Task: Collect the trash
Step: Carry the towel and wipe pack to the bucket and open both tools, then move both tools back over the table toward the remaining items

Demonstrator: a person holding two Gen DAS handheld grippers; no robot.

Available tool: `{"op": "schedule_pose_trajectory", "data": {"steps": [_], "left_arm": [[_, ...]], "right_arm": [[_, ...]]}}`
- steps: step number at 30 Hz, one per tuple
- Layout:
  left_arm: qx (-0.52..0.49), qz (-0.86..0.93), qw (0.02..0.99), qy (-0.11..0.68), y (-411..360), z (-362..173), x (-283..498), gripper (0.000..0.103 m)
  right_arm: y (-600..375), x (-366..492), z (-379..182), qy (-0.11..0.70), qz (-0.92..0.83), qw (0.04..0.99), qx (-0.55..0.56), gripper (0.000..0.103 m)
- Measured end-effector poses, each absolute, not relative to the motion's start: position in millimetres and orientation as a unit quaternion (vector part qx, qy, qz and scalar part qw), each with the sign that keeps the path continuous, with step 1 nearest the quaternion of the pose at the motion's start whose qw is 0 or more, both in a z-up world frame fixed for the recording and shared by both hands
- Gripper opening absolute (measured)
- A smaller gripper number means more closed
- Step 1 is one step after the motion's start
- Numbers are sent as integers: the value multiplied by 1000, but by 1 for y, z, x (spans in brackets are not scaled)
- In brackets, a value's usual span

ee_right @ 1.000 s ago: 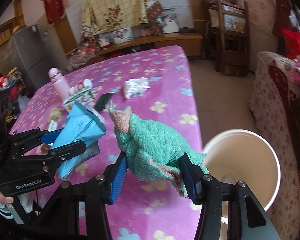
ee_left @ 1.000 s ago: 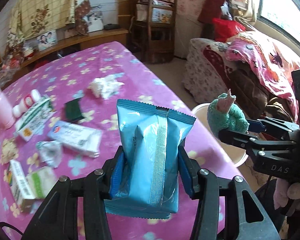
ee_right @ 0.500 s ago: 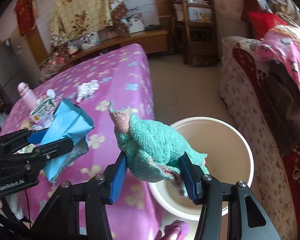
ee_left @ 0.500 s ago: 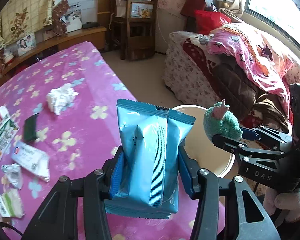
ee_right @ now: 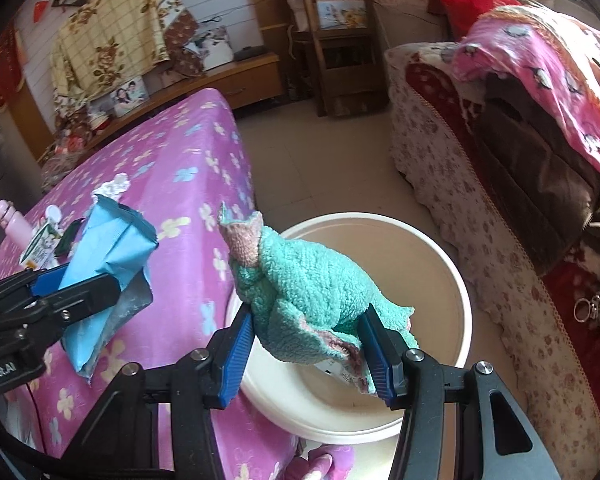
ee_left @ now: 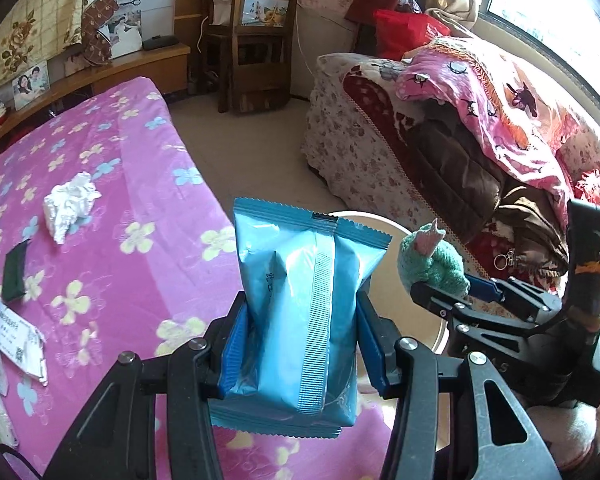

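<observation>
The white bucket point(ee_right: 440, 264) stands on the floor at the corner of the table point(ee_left: 112, 184), which wears a pink cloth with pale flowers, and everything here is placed against that bucket. The left gripper point(ee_left: 298, 336) is closed about halfway on a light blue foil packet point(ee_left: 300, 300), its blue pads pressing the packet's two sides; the packet stands upright in the grip, over the table corner and partly in front of the bucket's near rim. The right gripper point(ee_right: 310, 342) is likewise closed about halfway on a bunched teal cloth point(ee_right: 304, 292) with a pinkish edge, and in its own view the cloth hangs directly above the bucket's open mouth. Something pale lies on the bucket's bottom beneath the cloth, though too little of it shows to say what it is. Farther from the bucket, out on the table, lie a crumpled white tissue point(ee_left: 70, 206), a small dark flat item point(ee_left: 14, 272) and a torn white wrapper point(ee_left: 18, 340), all apart from one another. On the far side of the bucket from the table is a sofa point(ee_right: 500, 200) with a pink blanket point(ee_right: 548, 68) draped over it.
</observation>
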State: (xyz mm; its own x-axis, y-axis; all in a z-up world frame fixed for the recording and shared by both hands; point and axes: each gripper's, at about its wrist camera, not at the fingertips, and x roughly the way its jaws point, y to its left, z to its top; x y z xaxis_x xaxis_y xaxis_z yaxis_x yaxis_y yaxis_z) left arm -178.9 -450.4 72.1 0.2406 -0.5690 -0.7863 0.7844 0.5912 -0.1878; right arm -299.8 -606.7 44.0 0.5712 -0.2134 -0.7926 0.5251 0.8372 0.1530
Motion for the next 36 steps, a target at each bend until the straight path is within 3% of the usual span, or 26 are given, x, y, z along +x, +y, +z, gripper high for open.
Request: {"op": "schedule_pose_trajectory", "data": {"steps": [5,11,17,36], "left_arm": [[124,-446,771,438,-462,69,-182,53],[112,-451,763,449,-468,62,-180,62],[86,-458,751,467,-465,57,-175,65],[98,-406,800,431,-418,71,-171,66]], "right_arm": [[-615,-302,34,416,-229,858,195,55],[-625,-305,27,419,-249,849,205,58],[-632,-309,23,413,-259,845,221,74],[-594,-297,45,397,-236,866,191,74]]}}
